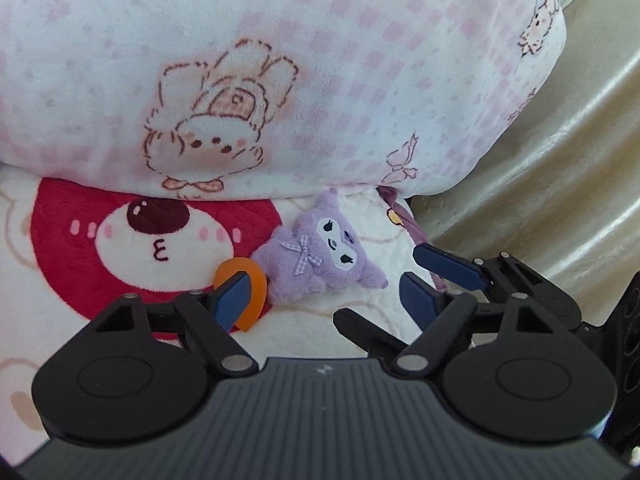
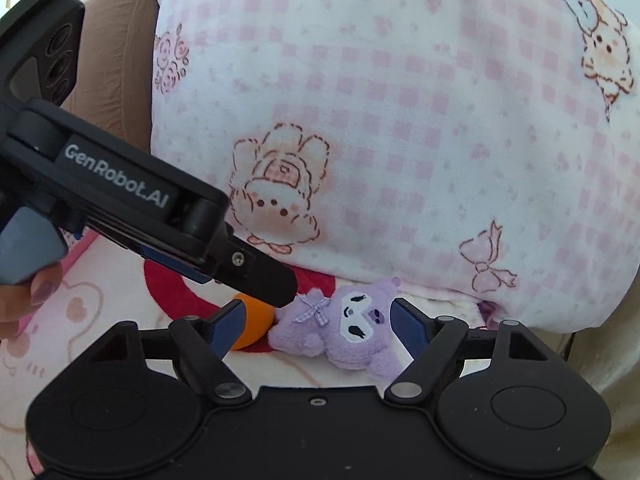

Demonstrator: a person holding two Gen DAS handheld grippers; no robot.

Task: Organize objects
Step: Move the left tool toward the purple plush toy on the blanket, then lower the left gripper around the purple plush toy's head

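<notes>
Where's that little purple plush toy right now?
The purple plush lies on the bear-print blanket just below the big pink checked pillow, with an orange ring touching its left side, in both views.

A big soft white pillow with pink checks and printed cartoon bunnies [image 1: 280, 80] fills the back of both views. It rests on a quilted cream bed cover with a red bear face [image 1: 132, 240]. To the right in the left wrist view hangs a glossy cream-gold curtain in folds [image 1: 568, 168]. A brown fabric surface [image 2: 116, 64] shows behind the pillow at upper left in the right wrist view. Bright, even daylight falls throughout.
</notes>
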